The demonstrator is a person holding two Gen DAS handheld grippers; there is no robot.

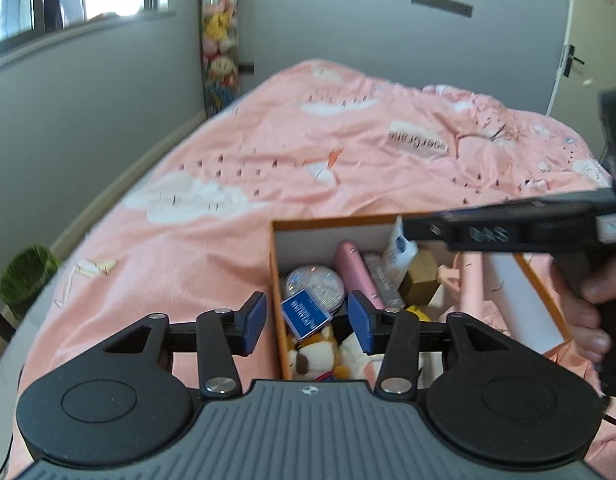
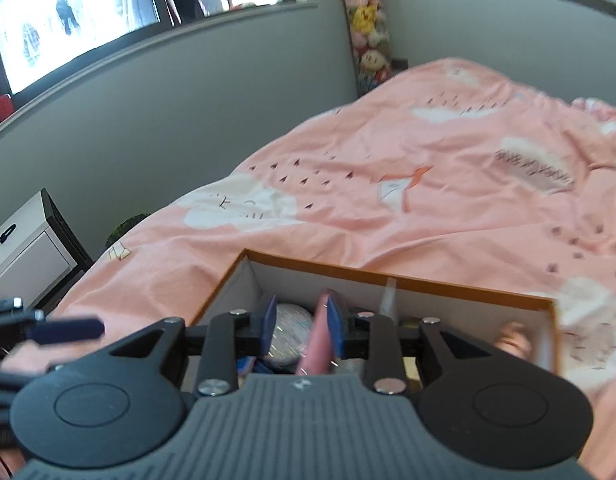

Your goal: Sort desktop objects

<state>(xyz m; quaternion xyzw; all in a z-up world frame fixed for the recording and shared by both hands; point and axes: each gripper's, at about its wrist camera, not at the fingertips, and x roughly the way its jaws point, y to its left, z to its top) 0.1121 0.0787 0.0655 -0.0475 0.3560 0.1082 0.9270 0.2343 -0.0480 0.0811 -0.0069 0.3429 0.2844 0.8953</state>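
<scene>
An orange-edged cardboard box sits on the pink bed. It holds a blue card, a round glittery disc, a pink tube, a plush toy, a white tube and a tan block. My left gripper is open and empty, its jaws straddling the box's left wall. My right gripper is open above the box, over the disc, with the pink tube against its right pad. It crosses the left wrist view, held by a hand.
The pink bedspread fills the scene. A grey wall and window run along the left. A clear column of plush toys stands in the corner. A green bin and a white cabinet sit beside the bed.
</scene>
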